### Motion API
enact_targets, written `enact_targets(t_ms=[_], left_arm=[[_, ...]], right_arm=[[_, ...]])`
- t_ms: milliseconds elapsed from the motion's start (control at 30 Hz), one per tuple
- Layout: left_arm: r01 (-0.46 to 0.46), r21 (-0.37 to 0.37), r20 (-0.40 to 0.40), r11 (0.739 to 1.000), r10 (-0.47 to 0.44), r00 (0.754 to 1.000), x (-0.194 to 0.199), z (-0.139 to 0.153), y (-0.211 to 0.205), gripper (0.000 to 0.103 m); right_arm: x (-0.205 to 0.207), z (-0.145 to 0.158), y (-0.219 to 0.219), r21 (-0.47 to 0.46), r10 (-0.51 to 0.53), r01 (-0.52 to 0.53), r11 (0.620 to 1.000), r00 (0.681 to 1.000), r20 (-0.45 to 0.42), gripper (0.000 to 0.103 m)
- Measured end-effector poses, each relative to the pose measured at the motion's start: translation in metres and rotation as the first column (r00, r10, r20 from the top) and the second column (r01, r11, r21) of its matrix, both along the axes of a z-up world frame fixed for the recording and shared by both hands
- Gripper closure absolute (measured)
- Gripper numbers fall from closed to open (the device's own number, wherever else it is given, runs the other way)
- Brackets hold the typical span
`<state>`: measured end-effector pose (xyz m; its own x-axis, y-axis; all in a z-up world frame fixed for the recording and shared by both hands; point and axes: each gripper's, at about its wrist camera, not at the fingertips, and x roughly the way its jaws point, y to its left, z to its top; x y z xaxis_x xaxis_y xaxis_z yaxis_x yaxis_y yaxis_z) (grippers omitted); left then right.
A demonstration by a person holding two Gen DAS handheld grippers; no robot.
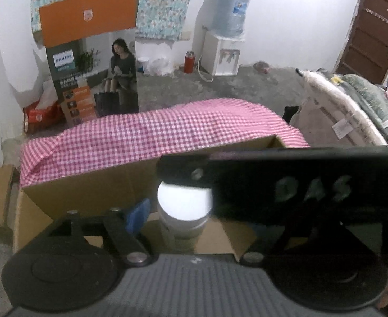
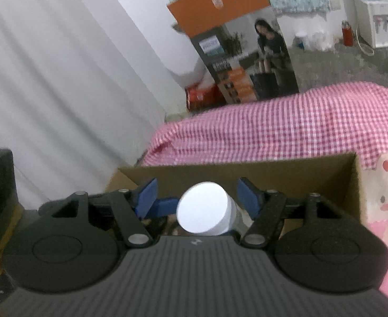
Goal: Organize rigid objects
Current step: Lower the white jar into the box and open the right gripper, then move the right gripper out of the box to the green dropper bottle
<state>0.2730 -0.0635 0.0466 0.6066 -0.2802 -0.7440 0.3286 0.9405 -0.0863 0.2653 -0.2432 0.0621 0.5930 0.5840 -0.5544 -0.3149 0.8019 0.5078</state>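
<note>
Both tools hang over an open cardboard box (image 2: 246, 177) whose far wall backs onto a surface draped in pink checked cloth (image 2: 286, 121). A white-capped jar (image 2: 207, 215) sits inside the box, which looks like the collecting place for the rigid things.

In the right wrist view the right tool (image 2: 199, 196) stands open: its blue pads (image 2: 146, 198) flank the jar at 9 and 3 o'clock with clear gaps on both sides, so nothing is gripped. The jar leans here, its round cap facing back toward the camera and its body running away toward 1 o'clock, so its long axis reads tilted rather than upright; fisheye distortion may exaggerate that.

In the left wrist view the same jar (image 1: 184, 211) appears nearly upright, cap up, at 12 o'clock from the camera body. Only one blue pad of the left tool (image 1: 138, 215) shows, just left of the jar and apart from it; the other finger is hidden behind the right tool's black frame (image 1: 286, 185), which crosses at 2 o'clock. Judging by the pad's gap, the left tool is open and holds nothing.

The jar seems already delivered, with both tools free of it.
</note>
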Motion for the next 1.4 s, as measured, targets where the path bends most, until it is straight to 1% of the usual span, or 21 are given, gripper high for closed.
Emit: enact_targets(t_ms=[33, 67, 100, 167, 200, 300, 367, 433, 500, 567, 633, 767, 867, 900, 967, 1033, 1133, 1200, 1233, 1300, 1400], left_arm=[[0.007, -0.006, 0.014, 1.0, -0.007, 1.0, -0.006, 0.004, 0.001, 0.023], [0.021, -0.014, 0.026, 1.0, -0.02, 0.999, -0.013, 0.009, 0.002, 0.02], [0.04, -0.026, 0.034, 0.999, -0.039, 0.999, -0.022, 0.014, 0.004, 0.015], [0.084, -0.044, 0.064, 0.996, -0.081, 0.995, -0.043, 0.025, 0.006, 0.012], [0.104, -0.043, 0.085, 0.994, -0.1, 0.991, -0.056, 0.03, 0.006, 0.011], [0.147, -0.038, 0.149, 0.988, -0.14, 0.979, -0.094, 0.045, 0.01, 0.008], [0.161, -0.065, 0.193, 0.985, -0.146, 0.97, -0.118, 0.053, 0.017, 0.005], [0.169, -0.112, 0.236, 0.979, -0.139, 0.962, -0.143, 0.058, 0.027, 0.002], [0.183, -0.17, 0.257, 0.968, -0.136, 0.957, -0.165, 0.058, 0.036, 0.001], [0.182, -0.233, 0.256, 0.955, -0.121, 0.959, -0.185, 0.05, 0.044, 0.0], [0.157, -0.253, 0.218, 0.955, -0.101, 0.971, -0.202, 0.035, 0.048, 0.0], [0.094, -0.234, 0.117, 0.968, -0.068, 0.991, -0.226, -0.006, 0.05, 0.0], [0.062, -0.215, 0.042, 0.975, -0.054, 0.998, -0.237, -0.032, 0.054, 0.0], [0.057, -0.22, 0.02, 0.974, -0.054, 0.998, -0.24, -0.039, 0.055, 0.0], [0.052, -0.257, -0.008, 0.965, -0.056, 0.998, -0.246, -0.047, 0.059, 0.0], [0.042, -0.269, 0.005, 0.962, -0.042, 0.999, -0.254, -0.05, 0.062, 0.0], [0.034, -0.256, 0.042, 0.966, -0.023, 0.999, -0.26, -0.048, 0.064, 0.0], [0.027, -0.241, 0.061, 0.97, -0.012, 0.998, -0.261, -0.046, 0.063, 0.0], [0.02, -0.232, 0.069, 0.973, -0.004, 0.998, -0.264, -0.047, 0.063, 0.0], [0.004, -0.215, 0.076, 0.977, 0.012, 0.997, -0.264, -0.045, 0.063, 0.0], [-0.029, -0.198, 0.077, 0.98, 0.045, 0.996, -0.261, -0.046, 0.065, 0.0]], right_arm=[[-0.006, 0.006, -0.003, 0.01, -0.007, 0.007, 1.0, 1.0, 0.02, 0.035], [-0.013, 0.013, -0.005, 0.022, -0.013, 0.012, 1.0, 0.999, 0.04, 0.035], [-0.024, 0.022, -0.009, 0.037, -0.02, 0.017, 0.999, 0.997, 0.073, 0.032], [-0.046, 0.036, -0.015, 0.057, -0.031, 0.024, 0.998, 0.991, 0.131, 0.027], [-0.059, 0.044, -0.019, 0.069, -0.039, 0.028, 0.997, 0.986, 0.162, 0.024], [-0.101, 0.068, -0.031, 0.103, -0.066, 0.042, 0.994, 0.968, 0.241, 0.018], [-0.129, 0.079, -0.041, 0.124, -0.089, 0.056, 0.991, 0.956, 0.281, 0.013], [-0.158, 0.088, -0.052, 0.147, -0.11, 0.066, 0.987, 0.943, 0.315, 0.005], [-0.188, 0.093, -0.062, 0.162, -0.132, 0.08, 0.984, 0.93, 0.343, 0.001], [-0.214, 0.093, -0.068, 0.163, -0.149, 0.094, 0.982, 0.919, 0.365, 0.001], [-0.239, 0.089, -0.07, 0.147, -0.158, 0.11, 0.983, 0.911, 0.381, 0.001], [-0.275, 0.069, -0.069, 0.086, -0.16, 0.138, 0.987, 0.923, 0.35, 0.001], [-0.292, 0.05, -0.059, 0.026, -0.153, 0.152, 0.988, 0.941, 0.301, 0.001], [-0.296, 0.043, -0.055, -0.004, -0.149, 0.156, 0.988, 0.947, 0.285, 0.001], [-0.304, 0.034, -0.051, -0.07, -0.148, 0.173, 0.982, 0.951, 0.271, 0.001], [-0.312, 0.029, -0.043, -0.151, -0.152, 0.198, 0.969, 0.951, 0.27, 0.001], [-0.322, 0.025, -0.033, -0.281, -0.166, 0.252, 0.926, 0.941, 0.295, 0.001], [-0.322, 0.022, -0.026, -0.371, -0.187, 0.301, 0.878, 0.931, 0.314, 0.001], [-0.324, 0.02, -0.024, -0.4, -0.194, 0.32, 0.859, 0.926, 0.324, 0.001], [-0.324, 0.015, -0.023, -0.433, -0.207, 0.342, 0.834, 0.921, 0.33, 0.001], [-0.319, 0.011, -0.024, -0.435, -0.216, 0.346, 0.831, 0.922, 0.321, 0.001]])
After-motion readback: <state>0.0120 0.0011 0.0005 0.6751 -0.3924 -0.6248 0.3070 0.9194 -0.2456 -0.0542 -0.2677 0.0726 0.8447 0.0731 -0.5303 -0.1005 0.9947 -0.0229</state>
